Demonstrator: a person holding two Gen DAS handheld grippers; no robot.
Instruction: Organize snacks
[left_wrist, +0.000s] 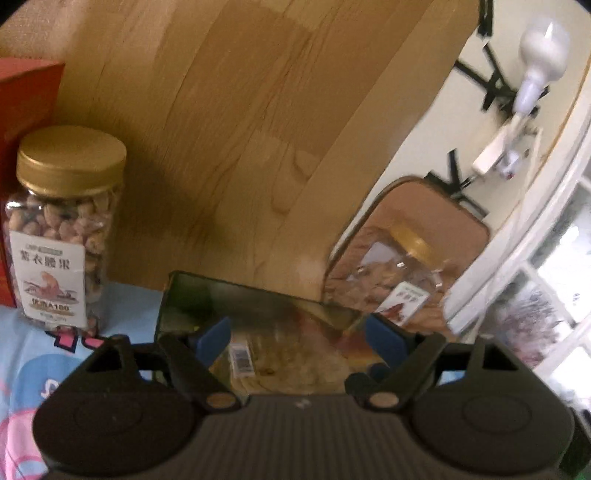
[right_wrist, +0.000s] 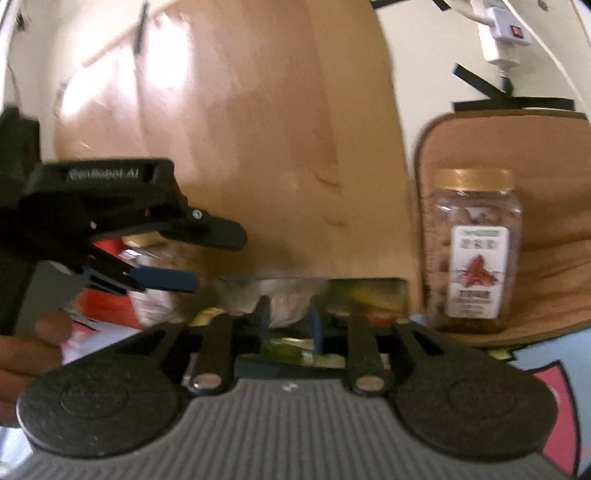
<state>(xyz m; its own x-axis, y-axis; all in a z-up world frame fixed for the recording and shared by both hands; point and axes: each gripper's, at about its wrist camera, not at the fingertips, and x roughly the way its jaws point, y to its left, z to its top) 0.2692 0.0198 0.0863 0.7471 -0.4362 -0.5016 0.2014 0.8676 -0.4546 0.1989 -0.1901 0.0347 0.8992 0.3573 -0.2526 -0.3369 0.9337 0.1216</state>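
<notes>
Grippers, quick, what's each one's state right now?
Left gripper: open, nothing visibly held.
Right gripper: nearly closed, pale packet between; grip cannot be told.

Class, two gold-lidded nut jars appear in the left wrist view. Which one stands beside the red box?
The left jar, upright by the red box. The other jar sits far right against a tan board.
</notes>
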